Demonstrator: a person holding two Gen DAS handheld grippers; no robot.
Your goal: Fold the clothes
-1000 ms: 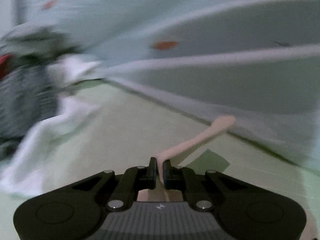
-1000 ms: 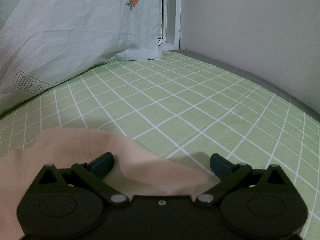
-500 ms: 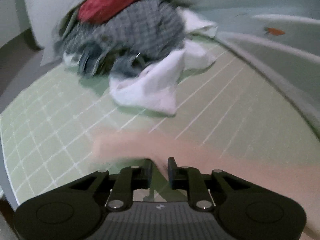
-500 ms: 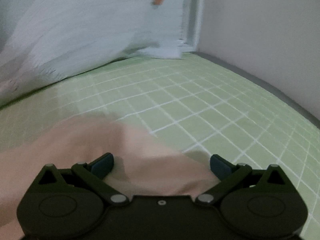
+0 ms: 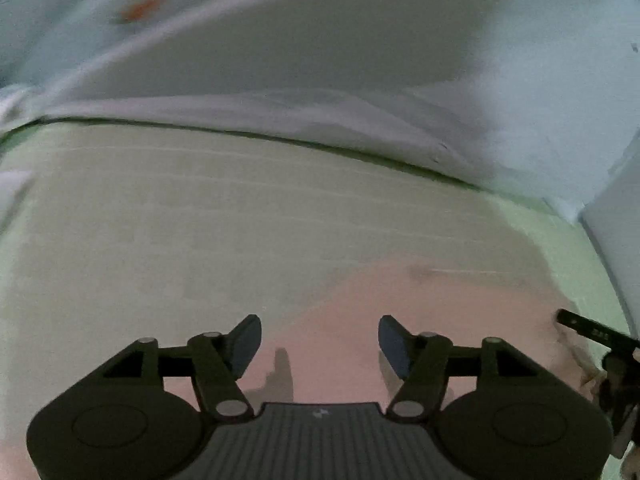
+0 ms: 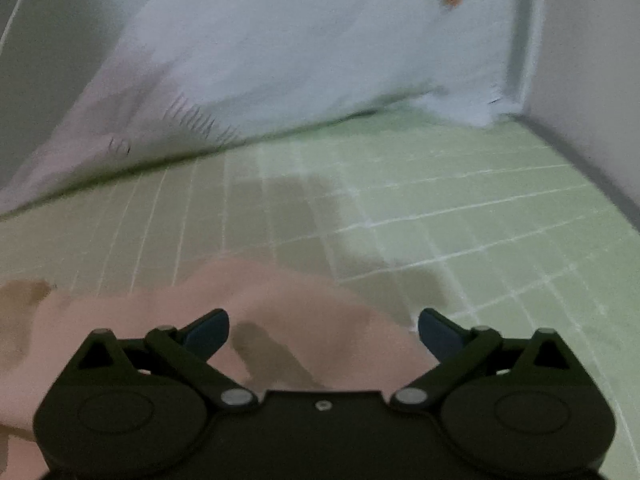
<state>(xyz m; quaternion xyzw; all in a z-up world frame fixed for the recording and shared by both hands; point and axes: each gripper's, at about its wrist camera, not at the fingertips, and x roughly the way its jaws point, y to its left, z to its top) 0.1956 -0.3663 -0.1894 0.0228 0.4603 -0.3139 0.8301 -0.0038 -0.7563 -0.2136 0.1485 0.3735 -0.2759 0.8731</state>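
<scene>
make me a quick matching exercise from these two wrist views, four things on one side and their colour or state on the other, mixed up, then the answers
Column one:
1. pink garment
2. bed sheet
3. left gripper
4. pale blue bedding

Column two:
A. light green with a white grid
B. open, nothing between its fingers
C. lying on the bed under both grippers
D. piled along the far edge of the bed, with a small orange print

Pairs: 1-C, 2-A, 3-B, 4-D
</scene>
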